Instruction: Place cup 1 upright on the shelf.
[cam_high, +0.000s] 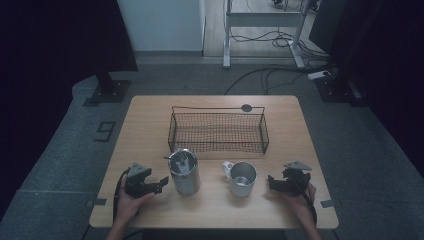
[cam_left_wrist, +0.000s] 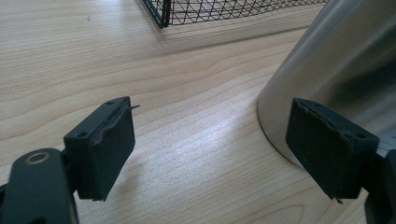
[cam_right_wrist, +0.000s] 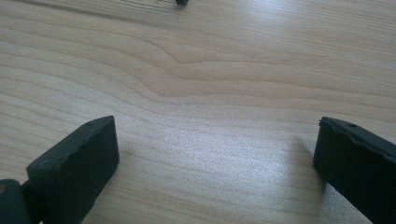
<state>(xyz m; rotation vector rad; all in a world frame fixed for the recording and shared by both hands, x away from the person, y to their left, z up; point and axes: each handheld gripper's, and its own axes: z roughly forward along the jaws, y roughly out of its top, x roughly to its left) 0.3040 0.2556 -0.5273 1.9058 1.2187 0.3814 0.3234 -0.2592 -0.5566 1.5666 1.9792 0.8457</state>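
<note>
A tall steel tumbler (cam_high: 184, 172) with a utensil inside stands near the table's front, left of centre. To its right stands a steel mug (cam_high: 242, 177) with a white handle. My left gripper (cam_high: 160, 183) rests on the table just left of the tumbler, open, its jaws pointing at it. In the left gripper view the jaws (cam_left_wrist: 210, 109) stand wide with bare wood between them, and the tumbler's wall (cam_left_wrist: 345, 60) rises right behind the right-hand jaw. My right gripper (cam_high: 272, 183) lies right of the mug, open. In the right gripper view (cam_right_wrist: 215, 123) there is bare table between its jaws.
A black wire mesh basket (cam_high: 218, 131) sits behind the tumbler and mug, mid-table; its corner (cam_left_wrist: 224, 9) appears at the top of the left gripper view. The wooden table (cam_high: 150, 120) has free room at both sides. Cables and a desk frame lie on the floor beyond.
</note>
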